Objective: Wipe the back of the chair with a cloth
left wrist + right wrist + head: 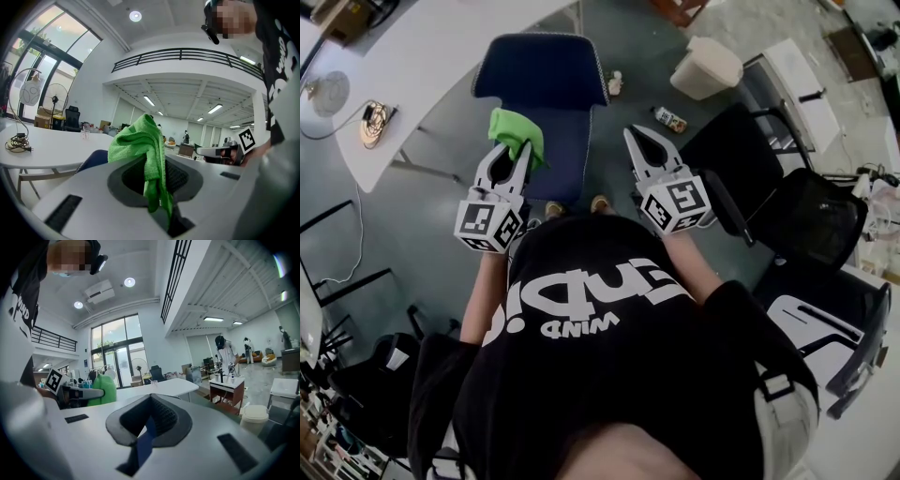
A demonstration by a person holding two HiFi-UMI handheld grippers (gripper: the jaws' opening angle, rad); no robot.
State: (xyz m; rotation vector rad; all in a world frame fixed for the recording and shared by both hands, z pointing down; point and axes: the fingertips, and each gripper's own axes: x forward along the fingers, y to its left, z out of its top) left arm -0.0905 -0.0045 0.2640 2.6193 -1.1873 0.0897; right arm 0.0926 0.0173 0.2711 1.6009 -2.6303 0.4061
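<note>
Both arms out in front of my chest, side by side, pointing toward the blue chair (542, 73). Left gripper (521, 150) fingers pinch a bunched bright-green cloth (516, 131), held above the chair's seat. Right gripper (637, 139) fingers pressed together, holding nothing.

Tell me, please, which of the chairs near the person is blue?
The blue chair stands straight ahead of the left gripper, which clamps the green cloth; the black chairs are off to the right.
</note>
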